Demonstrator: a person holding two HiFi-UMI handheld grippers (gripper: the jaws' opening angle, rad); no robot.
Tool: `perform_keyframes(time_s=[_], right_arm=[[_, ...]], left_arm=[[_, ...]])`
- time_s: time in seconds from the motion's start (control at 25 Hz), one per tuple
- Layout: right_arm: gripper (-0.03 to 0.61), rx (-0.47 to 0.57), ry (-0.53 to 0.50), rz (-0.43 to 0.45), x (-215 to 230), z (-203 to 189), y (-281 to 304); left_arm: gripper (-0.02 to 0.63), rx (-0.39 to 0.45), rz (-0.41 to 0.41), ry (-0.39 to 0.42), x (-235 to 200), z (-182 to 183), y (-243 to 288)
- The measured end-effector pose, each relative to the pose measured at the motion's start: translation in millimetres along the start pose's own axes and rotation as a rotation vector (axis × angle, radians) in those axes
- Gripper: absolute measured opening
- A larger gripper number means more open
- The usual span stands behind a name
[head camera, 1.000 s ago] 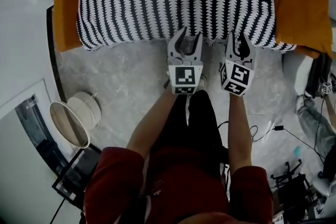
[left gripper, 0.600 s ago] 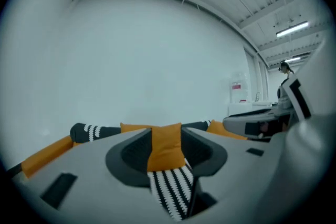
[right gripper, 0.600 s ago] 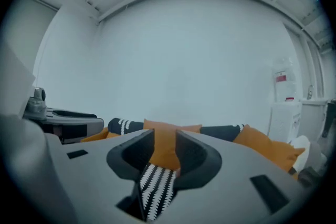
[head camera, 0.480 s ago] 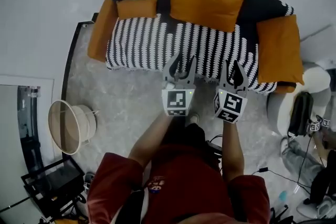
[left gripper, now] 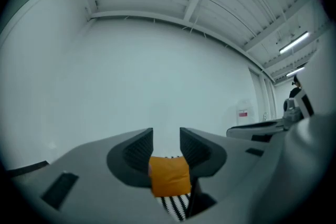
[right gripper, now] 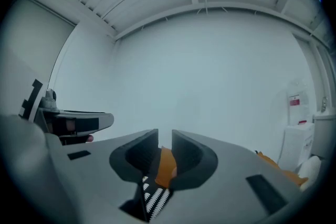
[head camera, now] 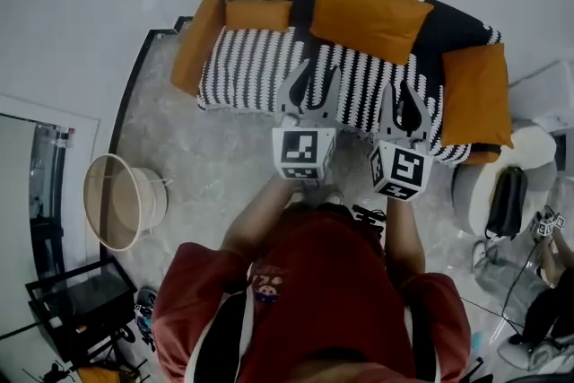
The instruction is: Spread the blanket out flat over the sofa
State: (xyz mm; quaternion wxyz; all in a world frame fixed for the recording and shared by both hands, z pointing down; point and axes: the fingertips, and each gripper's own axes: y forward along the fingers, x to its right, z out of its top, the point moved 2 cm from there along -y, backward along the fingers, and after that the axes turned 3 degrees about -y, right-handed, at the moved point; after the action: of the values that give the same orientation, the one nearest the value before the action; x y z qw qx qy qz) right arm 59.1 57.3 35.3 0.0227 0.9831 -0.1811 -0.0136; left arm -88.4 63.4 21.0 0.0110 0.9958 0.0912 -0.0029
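The black-and-white striped blanket lies spread over the seat and back of the orange sofa, under three orange cushions. Both grippers are raised level in front of me, off the blanket. My left gripper is open with nothing between its jaws. My right gripper is open too; its jaws have just been closing and nothing is between them. In the left gripper view the left gripper shows a far orange cushion through its gap. The right gripper in its own view frames cushion and stripes the same way.
A grey marbled rug lies before the sofa. A round white basket stands at the left and a black rack at the lower left. A white round seat with a black bag sits at the right, near cables.
Both grippers have risen from the blanket's front edge. The view has lifted, so the whole sofa now shows smaller. The right jaws stand narrower than before.
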Motion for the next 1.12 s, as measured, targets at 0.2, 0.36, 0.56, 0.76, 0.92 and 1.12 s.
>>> perform_keyframes(time_s=[0.2,0.36,0.56,0.76,0.92,1.12], right_arm=[[0.054,0.062,-0.025,0.017,-23,25,5],[0.026,0.090,-0.008,0.025,-32,35,9],[0.012,0.125,-0.041,0.036,-44,45,13],[0.012,0.129,-0.056,0.035,-44,46,14],[0.012,0.129,-0.069,0.027,-44,46,10],[0.012,0.131,-0.078,0.015,-36,46,6]], left_arm=[[0.088,0.016,0.002,0.008,-22,13,-3],[0.030,0.037,-0.017,0.017,-29,21,-2],[0.017,0.066,-0.047,0.046,-28,31,-4],[0.016,0.074,-0.064,0.070,-21,34,-2],[0.015,0.082,-0.056,0.074,-20,37,-4],[0.016,0.091,-0.052,0.080,-14,39,-4]])
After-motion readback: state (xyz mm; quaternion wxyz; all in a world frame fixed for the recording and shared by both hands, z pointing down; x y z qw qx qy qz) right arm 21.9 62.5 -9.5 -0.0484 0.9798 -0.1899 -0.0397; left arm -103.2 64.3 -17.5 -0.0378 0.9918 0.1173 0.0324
